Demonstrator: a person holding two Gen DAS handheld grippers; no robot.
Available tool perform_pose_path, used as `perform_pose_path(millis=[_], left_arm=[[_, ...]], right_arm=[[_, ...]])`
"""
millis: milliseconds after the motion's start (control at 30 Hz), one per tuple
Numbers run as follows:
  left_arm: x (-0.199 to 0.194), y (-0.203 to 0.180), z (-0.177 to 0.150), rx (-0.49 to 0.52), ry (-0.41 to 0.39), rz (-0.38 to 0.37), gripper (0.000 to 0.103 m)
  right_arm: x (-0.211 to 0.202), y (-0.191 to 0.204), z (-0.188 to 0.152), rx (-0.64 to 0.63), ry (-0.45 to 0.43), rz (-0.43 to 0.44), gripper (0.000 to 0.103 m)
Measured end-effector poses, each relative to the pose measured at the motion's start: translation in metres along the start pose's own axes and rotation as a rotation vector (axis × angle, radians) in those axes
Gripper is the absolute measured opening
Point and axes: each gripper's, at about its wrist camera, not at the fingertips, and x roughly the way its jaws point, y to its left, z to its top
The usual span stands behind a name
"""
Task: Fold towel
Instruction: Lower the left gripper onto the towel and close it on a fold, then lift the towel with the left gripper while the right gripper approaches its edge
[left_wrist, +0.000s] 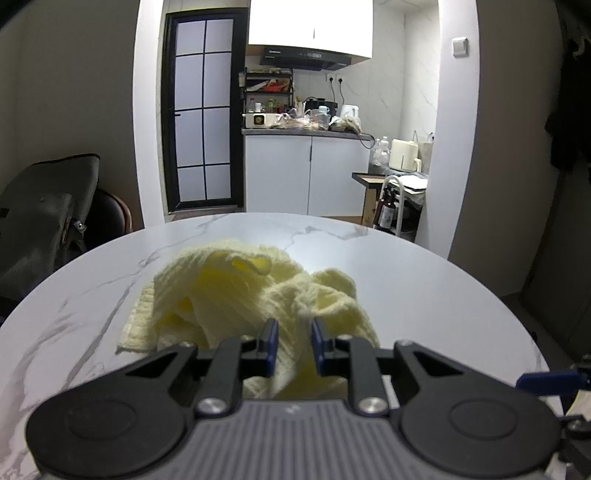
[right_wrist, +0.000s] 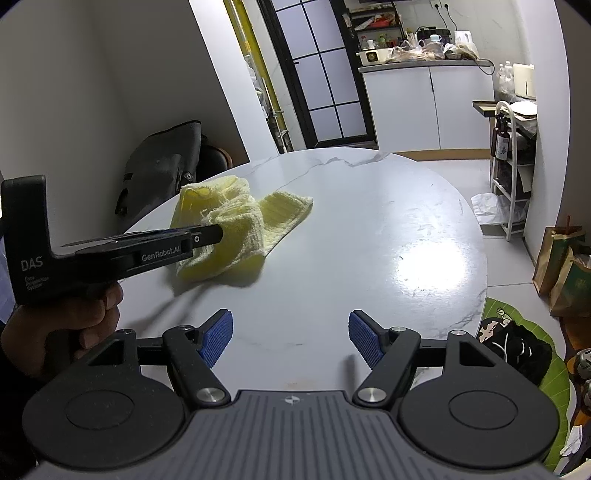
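A pale yellow towel (left_wrist: 236, 295) lies crumpled on the white marble table (left_wrist: 424, 288). My left gripper (left_wrist: 294, 345) is shut on a bunched fold of the towel at its near edge. In the right wrist view the towel (right_wrist: 236, 229) lies at the table's left side, and the left gripper (right_wrist: 212, 233) reaches into it from the left, held by a hand. My right gripper (right_wrist: 291, 338) is open and empty, above the table's near part, to the right of the towel and apart from it.
The oval table (right_wrist: 388, 229) ends close on the right, with floor, paper bags (right_wrist: 565, 269) and a green mat (right_wrist: 517, 332) below. A dark bag on a chair (right_wrist: 162, 162) stands behind the table's left side. A kitchen counter (left_wrist: 306, 133) is far behind.
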Motion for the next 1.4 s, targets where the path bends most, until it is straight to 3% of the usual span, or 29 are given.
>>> perform_pose_path(millis=[433, 600, 700, 1133, 1400], left_arm=[[0.007, -0.001, 0.001, -0.014, -0.008, -0.011, 0.020], [0.011, -0.005, 0.000, -0.006, -0.011, -0.005, 0.006], [0.009, -0.003, 0.001, -0.024, -0.014, -0.010, 0.003], [-0.019, 0.017, 0.006, -0.046, -0.025, -0.002, 0.003], [-0.042, 0.030, 0.006, -0.038, -0.059, 0.057, 0.003]], right_arm=[[0.001, 0.002, 0.000, 0.001, 0.005, -0.001, 0.075], [0.001, 0.001, 0.001, 0.010, 0.006, 0.005, 0.075], [0.002, 0.004, 0.001, 0.000, 0.006, 0.006, 0.075], [0.007, 0.014, 0.000, -0.038, 0.008, -0.020, 0.075], [0.007, 0.018, -0.001, -0.057, 0.007, -0.031, 0.075]])
